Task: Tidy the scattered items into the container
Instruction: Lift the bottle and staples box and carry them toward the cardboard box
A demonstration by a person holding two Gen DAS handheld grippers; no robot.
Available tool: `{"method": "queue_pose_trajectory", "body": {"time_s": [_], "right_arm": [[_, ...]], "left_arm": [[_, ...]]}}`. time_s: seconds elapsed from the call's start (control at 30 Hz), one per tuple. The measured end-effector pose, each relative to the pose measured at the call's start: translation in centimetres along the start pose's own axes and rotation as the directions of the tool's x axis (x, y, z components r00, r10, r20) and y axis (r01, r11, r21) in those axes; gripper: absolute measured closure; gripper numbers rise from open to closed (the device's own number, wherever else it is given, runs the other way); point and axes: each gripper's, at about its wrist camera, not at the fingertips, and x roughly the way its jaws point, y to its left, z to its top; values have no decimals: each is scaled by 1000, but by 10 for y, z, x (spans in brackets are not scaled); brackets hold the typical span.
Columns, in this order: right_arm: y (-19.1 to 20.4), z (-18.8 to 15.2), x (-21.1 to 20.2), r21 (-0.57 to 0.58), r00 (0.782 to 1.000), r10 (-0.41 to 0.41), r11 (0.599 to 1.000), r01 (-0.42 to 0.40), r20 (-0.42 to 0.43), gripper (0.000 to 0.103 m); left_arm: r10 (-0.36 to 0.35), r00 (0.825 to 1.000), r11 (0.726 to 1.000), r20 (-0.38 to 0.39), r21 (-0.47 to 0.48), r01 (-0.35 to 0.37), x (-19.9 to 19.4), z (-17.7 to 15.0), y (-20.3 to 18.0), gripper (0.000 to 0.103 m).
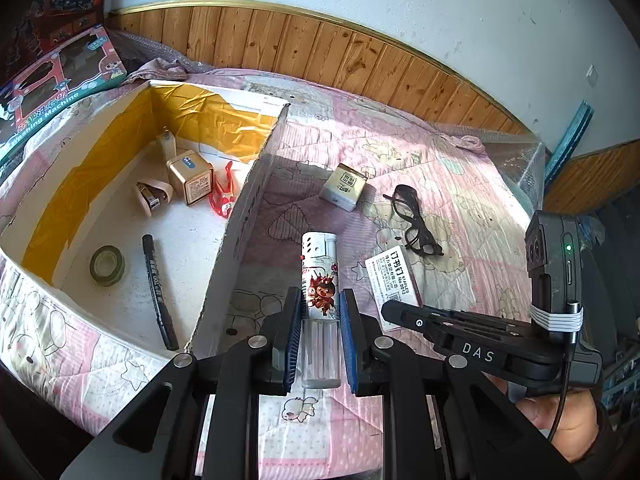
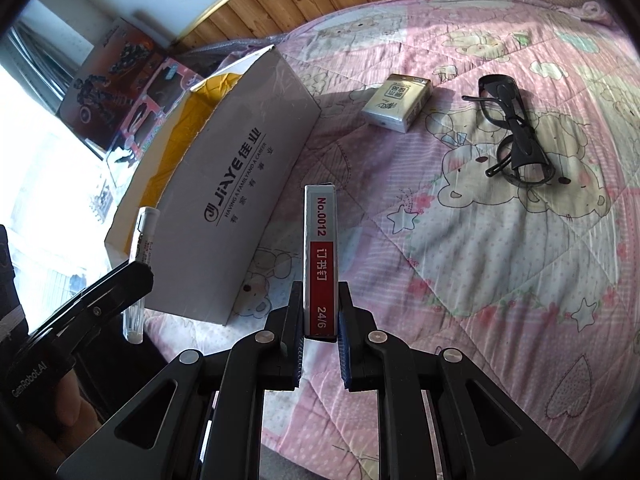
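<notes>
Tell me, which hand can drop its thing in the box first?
Left, probably. Its lighter hangs right beside the open box wall, while the right gripper's staple box sits farther out over the bedspread.

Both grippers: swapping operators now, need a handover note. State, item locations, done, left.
Left gripper: shut on the lighter, held above the bedspread beside the cardboard box.
Right gripper: shut on the staples box, on edge.
Done: in the box lie a tape roll, marker, gold cube, red glasses and more.
Left: drop both held items in, then the white packet and black glasses.
</notes>
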Motion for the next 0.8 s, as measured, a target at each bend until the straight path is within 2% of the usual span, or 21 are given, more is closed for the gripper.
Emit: {"method": "queue_pose_trajectory", "body": {"time_s": [0.43,0.8], "right_arm": [[36,-11,-6,-69,1000,7,998,-5,26,88],[65,-9,-3,-136,999,27,990,-22,33,88]], "left_arm": [[-16,1000,999,26,-34,17,-19,-7,24,84],[6,998,997,58,-72,-2,-34,-4,46,84]]}}
